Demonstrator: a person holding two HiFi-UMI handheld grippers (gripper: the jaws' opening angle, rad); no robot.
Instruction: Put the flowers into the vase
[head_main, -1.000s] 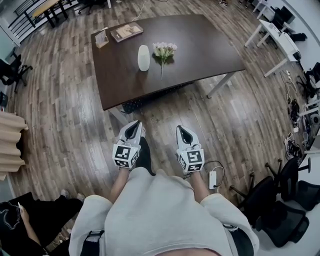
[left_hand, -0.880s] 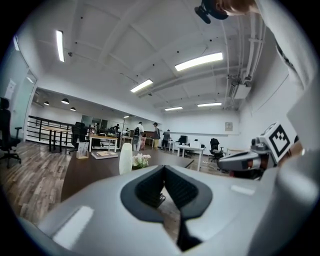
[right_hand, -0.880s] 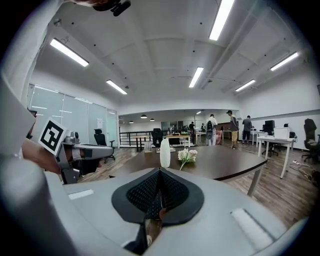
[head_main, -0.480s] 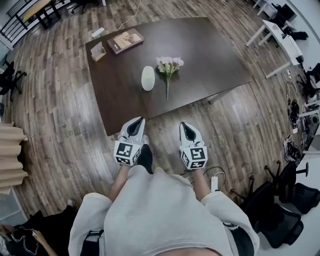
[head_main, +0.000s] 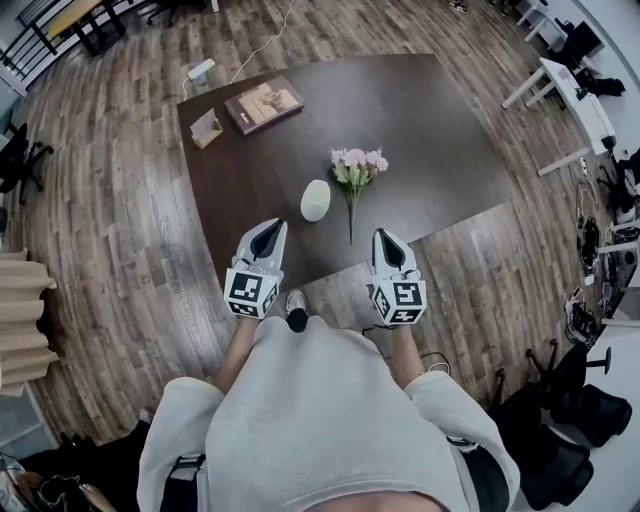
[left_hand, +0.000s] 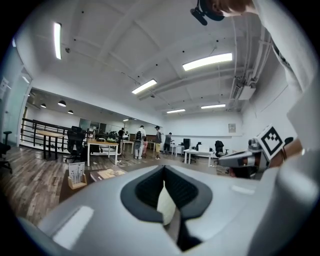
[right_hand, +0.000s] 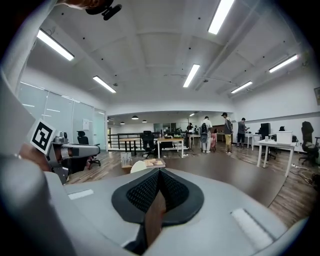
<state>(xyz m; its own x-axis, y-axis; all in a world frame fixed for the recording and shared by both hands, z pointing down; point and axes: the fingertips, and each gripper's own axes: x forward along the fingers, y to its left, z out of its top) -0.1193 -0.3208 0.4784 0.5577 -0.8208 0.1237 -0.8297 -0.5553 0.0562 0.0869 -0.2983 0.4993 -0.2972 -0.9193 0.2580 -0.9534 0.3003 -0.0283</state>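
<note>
A small white vase (head_main: 315, 200) stands near the front edge of the dark brown table (head_main: 430, 120). Just right of it lies a bunch of pale pink flowers (head_main: 358, 165), its stem pointing toward me. My left gripper (head_main: 270, 228) hangs at the table's front edge, short of the vase, jaws together and empty. At the same edge, below and right of the stem's end, my right gripper (head_main: 383, 236) is shut on nothing. The right gripper view looks over its closed jaws (right_hand: 159, 172) and shows the vase (right_hand: 139, 166) ahead to the left.
A book (head_main: 265, 103) and a small card stand (head_main: 207, 128) sit at the table's far left. White desks (head_main: 560, 80) and black office chairs (head_main: 560, 400) stand to the right. A power strip (head_main: 200, 68) lies on the wooden floor. People stand far across the room.
Both grippers have moved forward together from open floor up to the table's front edge. The vase and flowers now lie much closer to them. Both jaws stayed together.
</note>
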